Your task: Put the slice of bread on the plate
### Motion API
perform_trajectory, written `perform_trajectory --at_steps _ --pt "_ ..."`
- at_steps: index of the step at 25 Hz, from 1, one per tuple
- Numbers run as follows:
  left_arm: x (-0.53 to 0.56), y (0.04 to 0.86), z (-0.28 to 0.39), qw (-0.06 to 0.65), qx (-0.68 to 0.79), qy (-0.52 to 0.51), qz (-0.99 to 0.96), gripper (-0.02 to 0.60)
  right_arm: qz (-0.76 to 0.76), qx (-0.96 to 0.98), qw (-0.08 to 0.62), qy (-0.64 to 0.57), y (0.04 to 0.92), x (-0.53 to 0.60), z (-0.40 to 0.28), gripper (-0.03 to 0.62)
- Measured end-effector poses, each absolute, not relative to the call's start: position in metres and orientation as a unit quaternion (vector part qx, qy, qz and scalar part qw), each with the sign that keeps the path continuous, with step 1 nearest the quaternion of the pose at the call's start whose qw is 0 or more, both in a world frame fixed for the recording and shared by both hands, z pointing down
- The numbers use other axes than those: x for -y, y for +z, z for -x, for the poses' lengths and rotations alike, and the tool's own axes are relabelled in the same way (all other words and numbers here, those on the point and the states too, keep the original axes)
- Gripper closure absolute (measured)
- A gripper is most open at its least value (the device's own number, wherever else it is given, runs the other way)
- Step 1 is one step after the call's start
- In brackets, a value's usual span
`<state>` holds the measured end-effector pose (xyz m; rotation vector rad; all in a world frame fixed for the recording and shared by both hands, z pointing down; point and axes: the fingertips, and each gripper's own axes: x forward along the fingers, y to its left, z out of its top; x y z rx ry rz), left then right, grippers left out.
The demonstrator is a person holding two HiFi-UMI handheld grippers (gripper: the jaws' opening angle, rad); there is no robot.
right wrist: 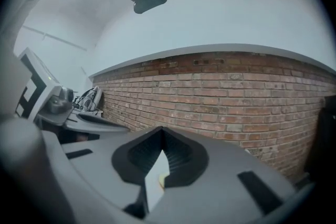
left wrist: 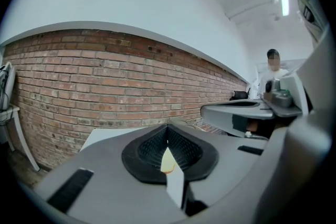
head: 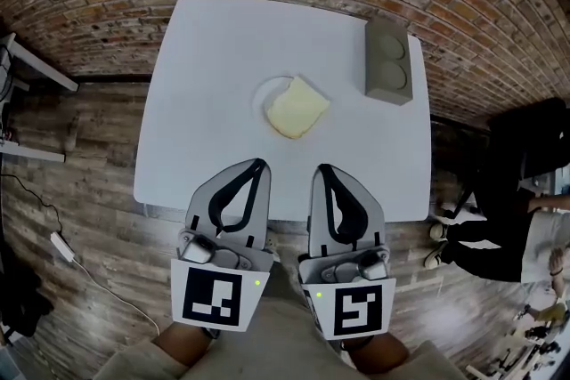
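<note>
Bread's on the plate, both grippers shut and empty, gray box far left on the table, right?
No. The gray box sits far right, as the head view shows. The bread is on the plate; the left gripper and right gripper are shut and empty.

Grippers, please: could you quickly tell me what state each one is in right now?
Left gripper: closed, holding nothing.
Right gripper: closed, holding nothing.
</note>
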<state>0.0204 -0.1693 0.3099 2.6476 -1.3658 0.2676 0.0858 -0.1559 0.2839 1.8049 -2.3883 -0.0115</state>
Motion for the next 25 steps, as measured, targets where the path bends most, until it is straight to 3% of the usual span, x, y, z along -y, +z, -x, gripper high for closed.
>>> perform_trajectory --at_steps 25 --pt "0.121 0.281 -0.026 0.068 0.436 0.082 -0.894 0.572 -0.589 0.804 0.074 0.032 0.275 0.107 -0.078 0.588"
